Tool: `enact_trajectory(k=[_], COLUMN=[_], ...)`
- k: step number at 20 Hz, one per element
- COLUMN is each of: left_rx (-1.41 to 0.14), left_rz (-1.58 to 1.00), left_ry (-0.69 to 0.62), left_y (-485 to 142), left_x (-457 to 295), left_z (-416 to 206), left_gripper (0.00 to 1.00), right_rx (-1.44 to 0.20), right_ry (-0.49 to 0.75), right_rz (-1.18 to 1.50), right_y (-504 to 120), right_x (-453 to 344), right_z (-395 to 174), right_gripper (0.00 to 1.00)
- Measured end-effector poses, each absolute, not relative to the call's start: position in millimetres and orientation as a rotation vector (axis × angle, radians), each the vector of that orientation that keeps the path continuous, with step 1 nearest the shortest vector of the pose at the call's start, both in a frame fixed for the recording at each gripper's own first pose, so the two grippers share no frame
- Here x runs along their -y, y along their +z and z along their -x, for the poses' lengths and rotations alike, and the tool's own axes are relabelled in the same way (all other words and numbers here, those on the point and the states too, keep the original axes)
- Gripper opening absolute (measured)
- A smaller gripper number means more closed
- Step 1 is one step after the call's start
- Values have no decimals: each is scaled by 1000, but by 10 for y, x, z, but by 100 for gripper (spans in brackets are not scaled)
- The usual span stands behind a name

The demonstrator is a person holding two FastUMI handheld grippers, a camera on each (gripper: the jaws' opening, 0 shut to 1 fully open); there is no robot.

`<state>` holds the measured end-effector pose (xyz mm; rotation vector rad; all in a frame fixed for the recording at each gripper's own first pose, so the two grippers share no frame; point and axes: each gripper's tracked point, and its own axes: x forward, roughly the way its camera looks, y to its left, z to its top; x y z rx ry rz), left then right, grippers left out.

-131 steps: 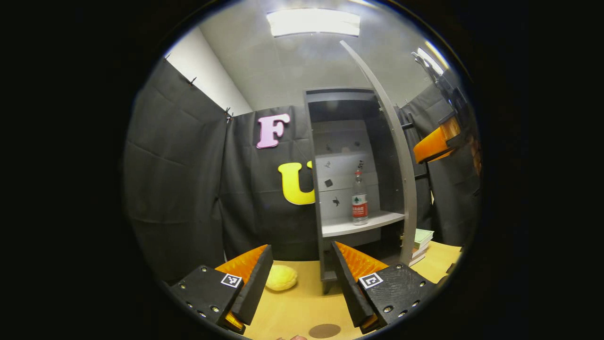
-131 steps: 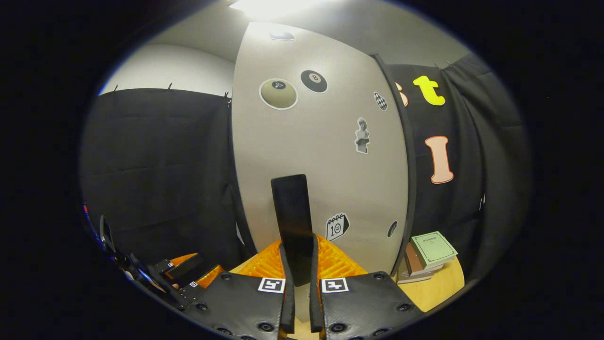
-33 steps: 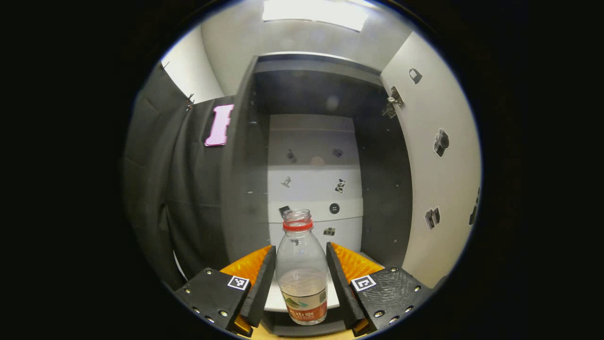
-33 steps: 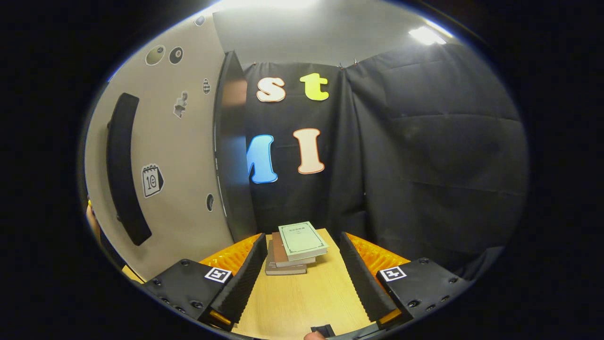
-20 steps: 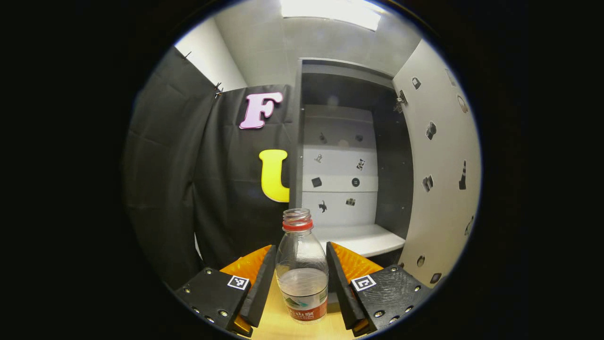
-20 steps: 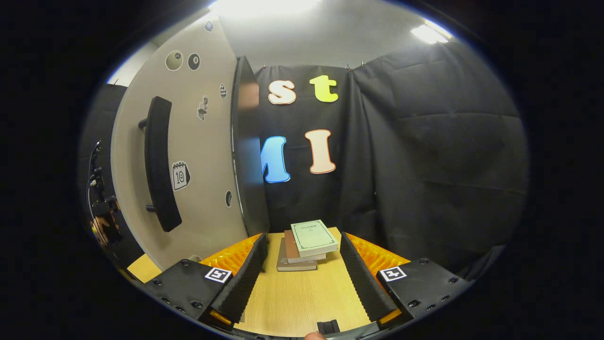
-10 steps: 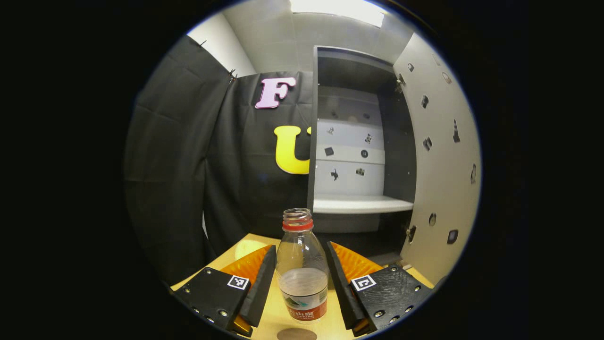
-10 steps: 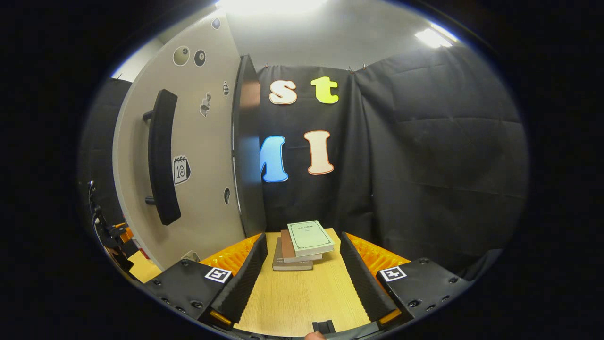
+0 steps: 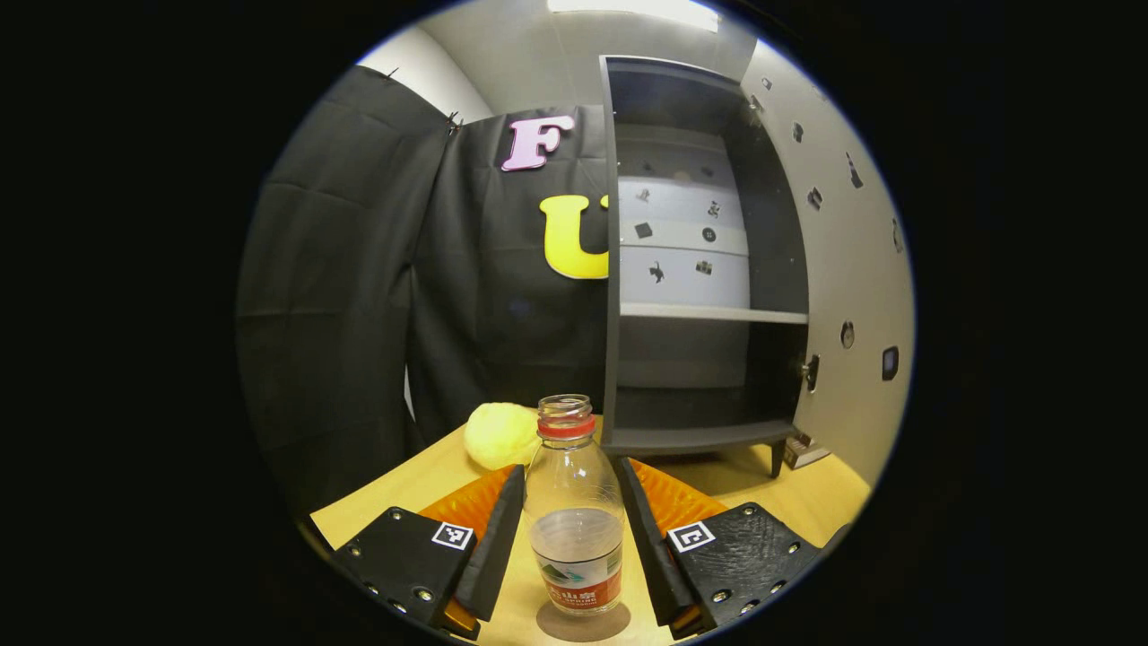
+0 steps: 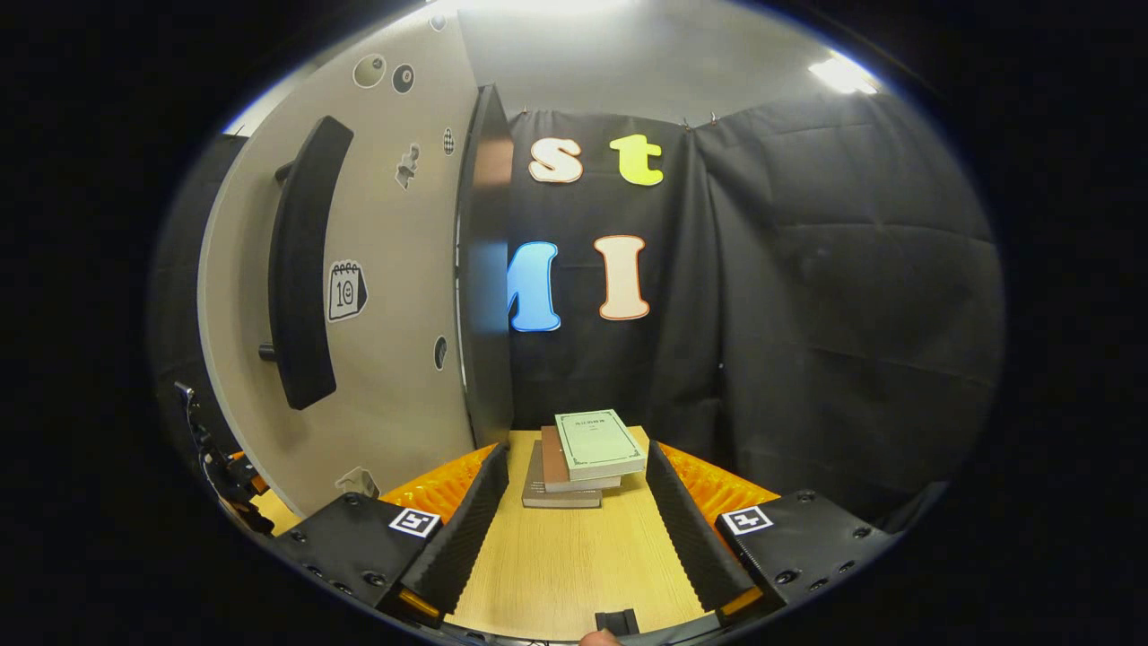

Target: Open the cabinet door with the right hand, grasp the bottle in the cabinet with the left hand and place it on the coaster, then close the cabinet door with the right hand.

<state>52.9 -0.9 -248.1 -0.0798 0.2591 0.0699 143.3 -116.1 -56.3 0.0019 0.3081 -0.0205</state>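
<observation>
One bottle (image 9: 574, 511) is sitting low in the frame's centre, my left gripper (image 9: 574, 538) pinching it; having come out of the cabinet (image 9: 700, 269), it is now hovering over the coaster (image 9: 583, 622). I'm holding the right gripper (image 10: 569, 529) spread, door (image 10: 377, 296) upper left awaiting closing.
</observation>
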Motion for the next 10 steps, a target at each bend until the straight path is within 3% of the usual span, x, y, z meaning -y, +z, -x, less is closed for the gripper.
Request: enact_trajectory(k=[8,10], left_rx=[-281,-261], left_rz=[79,83], left_ry=[141,146], left_y=[-2763,-2718], left_x=[-7,9], left_z=[-379,-355], left_gripper=[59,63], right_rx=[-316,-317], right_ry=[-6,-12], right_rz=[3,2], right_y=[-610,-623], right_x=[1156,1196], right_z=[-1512,-1503], right_gripper=[98,98])
